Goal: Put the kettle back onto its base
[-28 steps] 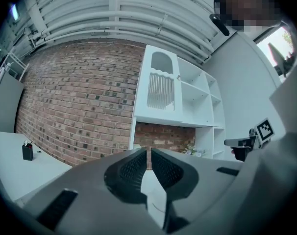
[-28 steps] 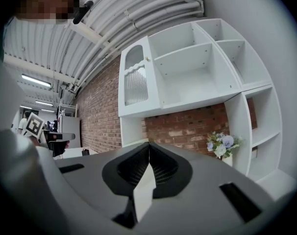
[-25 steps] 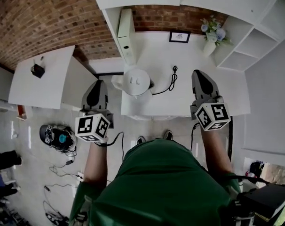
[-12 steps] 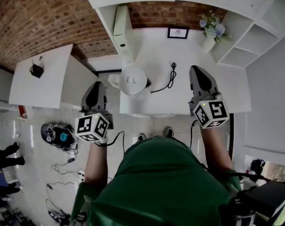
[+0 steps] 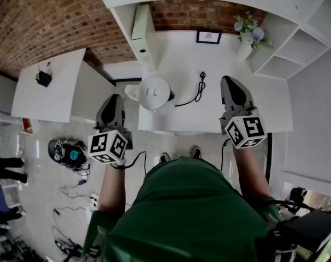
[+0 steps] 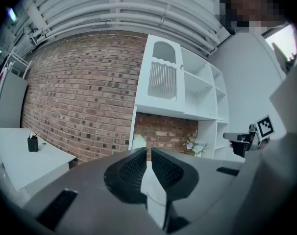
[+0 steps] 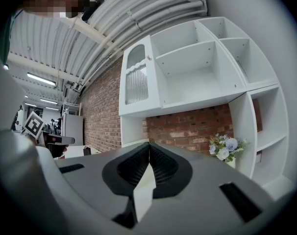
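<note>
White round electric kettle (image 5: 154, 93) standing near the left front corner of the white table (image 5: 209, 113), black cord (image 5: 197, 95) beside it, left gripper (image 5: 114, 98) pinched together, empty, off the table's left edge, right gripper (image 5: 229, 81) likewise closed, empty, over the table's right side

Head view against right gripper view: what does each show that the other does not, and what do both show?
Only the head view: the white kettle on the desk, a black cable beside it. Only the right gripper view: that the right tongs are shut and empty, plus ceiling pipes. Both: the flowers, brick wall, white shelves.
</note>
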### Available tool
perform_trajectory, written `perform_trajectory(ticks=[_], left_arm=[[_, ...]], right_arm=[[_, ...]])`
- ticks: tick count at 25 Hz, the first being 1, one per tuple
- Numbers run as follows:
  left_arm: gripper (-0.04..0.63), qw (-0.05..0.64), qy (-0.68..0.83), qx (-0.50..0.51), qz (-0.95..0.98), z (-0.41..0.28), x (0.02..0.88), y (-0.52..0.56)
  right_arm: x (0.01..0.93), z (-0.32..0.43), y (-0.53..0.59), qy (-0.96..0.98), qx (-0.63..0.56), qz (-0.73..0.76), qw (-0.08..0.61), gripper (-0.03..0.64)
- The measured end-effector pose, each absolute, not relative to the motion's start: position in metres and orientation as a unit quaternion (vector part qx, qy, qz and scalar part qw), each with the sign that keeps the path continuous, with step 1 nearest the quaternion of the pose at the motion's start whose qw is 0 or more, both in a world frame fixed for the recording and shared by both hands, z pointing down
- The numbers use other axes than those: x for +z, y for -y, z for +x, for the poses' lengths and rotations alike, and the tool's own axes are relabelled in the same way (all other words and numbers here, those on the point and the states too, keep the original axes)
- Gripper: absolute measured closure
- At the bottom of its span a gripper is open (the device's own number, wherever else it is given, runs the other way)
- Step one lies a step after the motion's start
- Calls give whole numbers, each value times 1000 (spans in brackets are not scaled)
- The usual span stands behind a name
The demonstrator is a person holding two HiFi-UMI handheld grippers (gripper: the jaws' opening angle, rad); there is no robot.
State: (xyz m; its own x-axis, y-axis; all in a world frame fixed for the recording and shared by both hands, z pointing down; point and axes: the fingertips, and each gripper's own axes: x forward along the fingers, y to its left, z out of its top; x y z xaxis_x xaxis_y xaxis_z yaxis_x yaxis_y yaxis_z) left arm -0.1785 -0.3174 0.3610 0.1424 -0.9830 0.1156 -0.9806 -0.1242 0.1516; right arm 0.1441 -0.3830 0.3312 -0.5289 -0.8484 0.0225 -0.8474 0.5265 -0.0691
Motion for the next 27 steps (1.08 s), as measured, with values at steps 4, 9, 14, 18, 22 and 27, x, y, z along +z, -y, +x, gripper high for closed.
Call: perform_trajectory(ticks=[4,9,14,18,22,27], left_arm=[[551,95,657,-2,748,-172,362,316],[551,98,662,3,743,-168,367,312],[551,96,661,11,744,-159,368,308],[551,97,662,16,743,-157,368,305],[551,99,671,20,735,-161,371,300],[551,107,677,20,728,-169,375,296]], right_arm=[[333,148,384,-877,-39,-479,7,595],[336,149,385,-883,-41,-468,5,595],[337,150,387,-888,-43,-457,2,595],[337,147,389,-892,-46,-450,1,595],[341,144,392,-895,-50,-443,4,594],[342,140,393,-897,-52,-439,3,595]])
